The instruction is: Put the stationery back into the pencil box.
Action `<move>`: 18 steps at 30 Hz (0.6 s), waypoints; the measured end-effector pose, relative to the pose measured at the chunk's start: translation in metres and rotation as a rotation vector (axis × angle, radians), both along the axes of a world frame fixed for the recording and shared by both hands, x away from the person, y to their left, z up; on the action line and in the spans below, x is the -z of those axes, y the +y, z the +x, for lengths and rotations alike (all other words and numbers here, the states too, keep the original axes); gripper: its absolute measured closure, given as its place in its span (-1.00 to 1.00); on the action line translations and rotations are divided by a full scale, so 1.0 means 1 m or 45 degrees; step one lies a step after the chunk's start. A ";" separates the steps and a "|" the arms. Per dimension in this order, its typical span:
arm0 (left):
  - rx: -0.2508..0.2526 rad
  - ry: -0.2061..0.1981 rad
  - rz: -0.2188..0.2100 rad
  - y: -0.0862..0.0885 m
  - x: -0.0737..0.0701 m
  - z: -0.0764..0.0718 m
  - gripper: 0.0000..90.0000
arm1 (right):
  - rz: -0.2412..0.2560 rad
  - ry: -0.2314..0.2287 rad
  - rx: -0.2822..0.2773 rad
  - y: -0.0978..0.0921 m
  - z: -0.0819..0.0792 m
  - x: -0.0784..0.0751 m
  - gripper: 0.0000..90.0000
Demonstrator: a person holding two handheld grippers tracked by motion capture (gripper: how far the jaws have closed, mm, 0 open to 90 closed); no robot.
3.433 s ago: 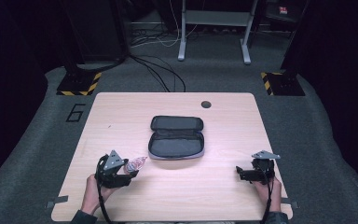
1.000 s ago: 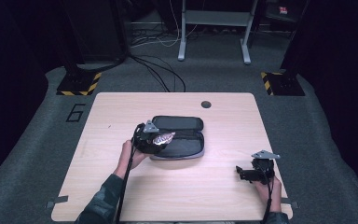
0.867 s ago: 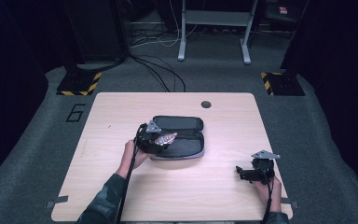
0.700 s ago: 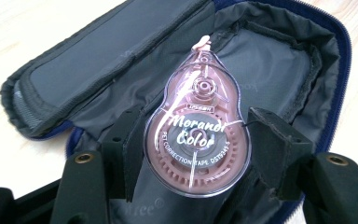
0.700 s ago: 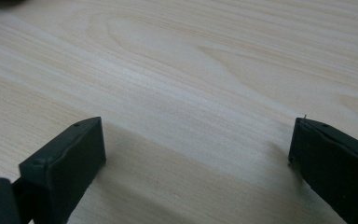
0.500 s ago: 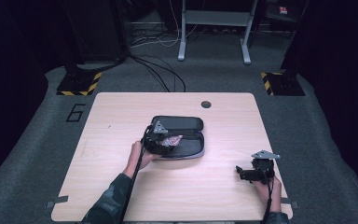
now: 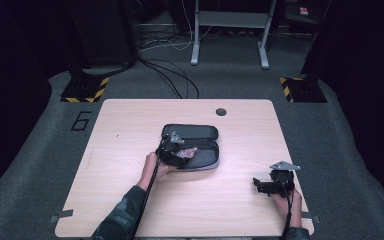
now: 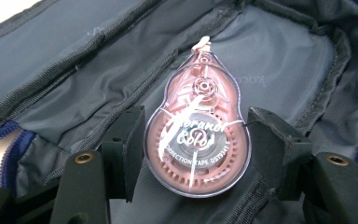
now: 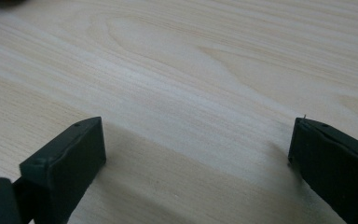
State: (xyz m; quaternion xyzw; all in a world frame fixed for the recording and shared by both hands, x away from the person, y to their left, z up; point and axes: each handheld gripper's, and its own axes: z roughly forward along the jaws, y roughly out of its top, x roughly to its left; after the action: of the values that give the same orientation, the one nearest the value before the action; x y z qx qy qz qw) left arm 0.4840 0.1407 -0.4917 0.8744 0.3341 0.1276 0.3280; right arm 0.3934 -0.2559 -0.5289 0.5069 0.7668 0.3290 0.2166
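One correction tape roller (image 8: 197,140). One open zip case (image 7: 200,134). Two tongs: left (image 7: 176,150), right (image 7: 266,186). One bench (image 7: 130,130).

We see the table (image 7: 130,150) lit evenly from above while the room around it sinks into darkness. Glare streaks the correction tape (image 8: 197,140) casing. The right gripper (image 9: 196,154) jaws look soft, casting faint shadows.
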 end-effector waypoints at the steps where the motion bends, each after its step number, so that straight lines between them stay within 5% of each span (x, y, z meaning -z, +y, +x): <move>1: 0.001 0.002 -0.003 -0.001 0.001 0.001 -0.13 | 0.000 -0.001 0.000 0.000 0.000 0.000 -0.92; 18: -0.039 0.031 0.001 -0.005 0.007 0.003 -0.14 | 0.000 0.000 0.000 0.000 0.000 0.000 -0.92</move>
State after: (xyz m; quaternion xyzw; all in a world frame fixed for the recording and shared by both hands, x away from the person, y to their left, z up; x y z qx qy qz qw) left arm 0.4874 0.1355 -0.4986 0.8708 0.3513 0.1223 0.3215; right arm 0.3934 -0.2558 -0.5289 0.5069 0.7667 0.3290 0.2165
